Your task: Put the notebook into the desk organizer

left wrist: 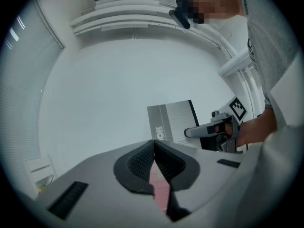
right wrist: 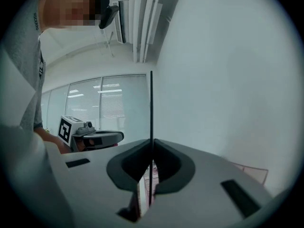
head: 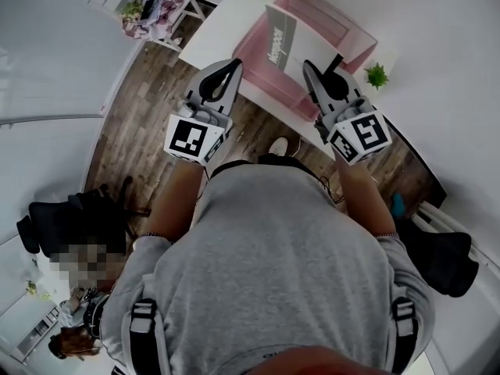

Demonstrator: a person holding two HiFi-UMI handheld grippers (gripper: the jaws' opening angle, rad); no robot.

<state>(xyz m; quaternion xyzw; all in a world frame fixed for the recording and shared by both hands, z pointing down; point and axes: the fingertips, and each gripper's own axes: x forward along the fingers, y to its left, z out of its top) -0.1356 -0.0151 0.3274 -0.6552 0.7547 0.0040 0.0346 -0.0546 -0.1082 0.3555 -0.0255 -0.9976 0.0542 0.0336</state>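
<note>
**Right hand-held gripper** (right wrist: 152, 145): the jaws are closed on the notebook (head: 280, 36). From this gripper's own view I see the notebook edge-on, as a thin dark line rising from between the pads. The pinch is at one edge of the cover, so the gray notebook hangs upright. I judge this is meant to present its narrow side to a slot rather than lay it flat.

**Left hand-held gripper** (left wrist: 154, 145): the jaws are together with nothing between them. It is held to one side, apart from the notebook, apparently in reserve.

**Location:** the notebook is over the near part of the pink desk organizer (head: 348, 37), which stands on the white worktop (head: 212, 36). I cannot tell whether its lower edge has entered a compartment.

**Assessment:** insertion appears under way but is not confirmed complete. The grip should not be released until the notebook is seated.
</note>
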